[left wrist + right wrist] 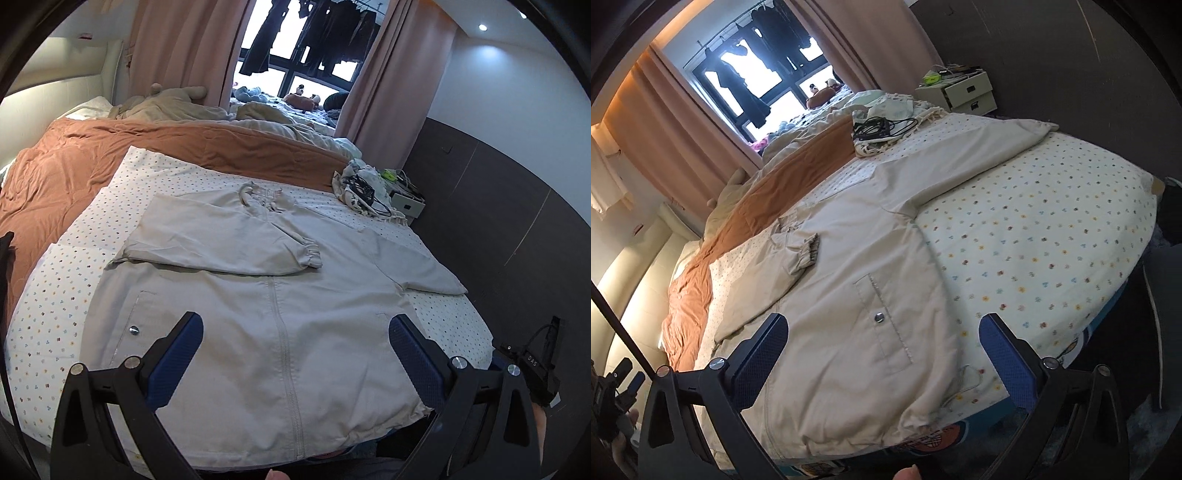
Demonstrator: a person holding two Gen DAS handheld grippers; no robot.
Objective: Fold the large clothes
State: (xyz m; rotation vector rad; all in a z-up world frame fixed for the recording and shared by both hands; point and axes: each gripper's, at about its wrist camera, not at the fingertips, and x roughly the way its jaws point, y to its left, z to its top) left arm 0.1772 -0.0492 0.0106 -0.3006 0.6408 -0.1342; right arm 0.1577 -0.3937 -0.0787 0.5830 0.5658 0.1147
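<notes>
A beige zip jacket [280, 295] lies front-up on the dotted bed sheet [55, 295]. One sleeve with an elastic cuff [312, 254] is folded across its chest; the other sleeve [417, 266] stretches out to the right. My left gripper [295, 332] hovers open above the jacket's lower front, nothing between its blue pads. In the right wrist view the same jacket [857, 295] shows its snap pocket [879, 317] and the spread sleeve [979, 147]. My right gripper [882, 332] is open wide over the hem near that pocket, holding nothing.
An orange duvet [110, 155] covers the bed's far side. A heap of cloth with black cables [362, 192] lies at the far right corner, beside a white nightstand [967, 92]. Pink curtains [384, 92] frame a window with hanging clothes. The other gripper's handle [535, 365] shows at right.
</notes>
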